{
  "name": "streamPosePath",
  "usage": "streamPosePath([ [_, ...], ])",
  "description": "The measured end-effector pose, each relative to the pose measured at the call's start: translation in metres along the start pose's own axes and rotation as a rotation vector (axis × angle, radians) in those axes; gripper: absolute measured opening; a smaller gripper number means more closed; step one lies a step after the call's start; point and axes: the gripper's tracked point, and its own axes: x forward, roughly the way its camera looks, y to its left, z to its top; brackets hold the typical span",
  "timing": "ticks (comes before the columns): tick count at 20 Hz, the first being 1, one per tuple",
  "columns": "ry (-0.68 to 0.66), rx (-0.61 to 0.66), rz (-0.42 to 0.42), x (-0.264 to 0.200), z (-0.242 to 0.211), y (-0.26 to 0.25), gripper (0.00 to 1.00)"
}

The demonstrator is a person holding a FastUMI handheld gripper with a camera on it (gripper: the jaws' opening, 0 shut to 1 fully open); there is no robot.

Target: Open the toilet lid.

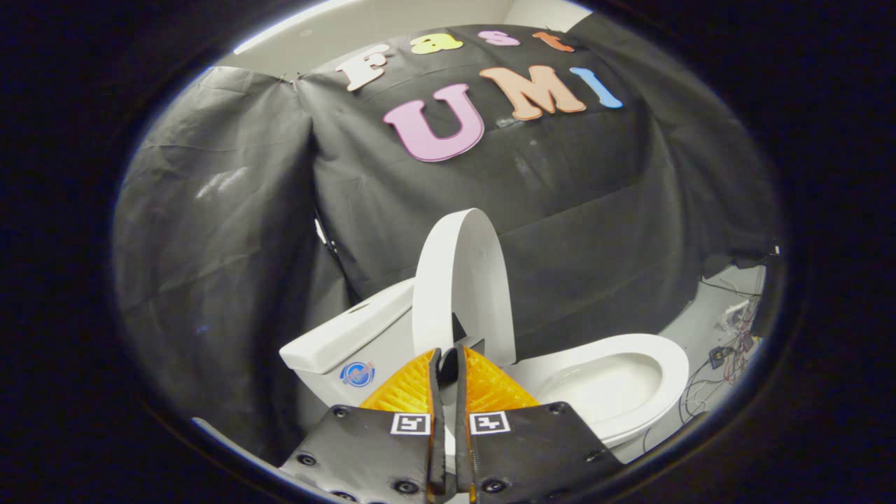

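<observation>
Fingers of the tool are drawn almost together, a thin slit between them; whether the lid edge is pinched there cannot be told. Just ahead, the lid is raised near upright above the bowl, beside the tank. If released short of balance, it could be dropped shut.

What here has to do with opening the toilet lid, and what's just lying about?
Job:
- toilet lid, raised upright
- toilet, bowl exposed
- hand-held gripper, fingers nearly closed, just before the lid's lower edge

Lying about:
- cables on the floor beyond the bowl
- black cloth wall
</observation>
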Motion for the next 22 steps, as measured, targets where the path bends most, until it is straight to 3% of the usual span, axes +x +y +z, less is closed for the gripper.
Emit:
streamPosePath([
  [13,0.061,-0.059,0.169,0.03,-0.032,0.076,0.06],
  [22,0.076,-0.107,0.191,0.035,-0.035,0.086,0.06],
])
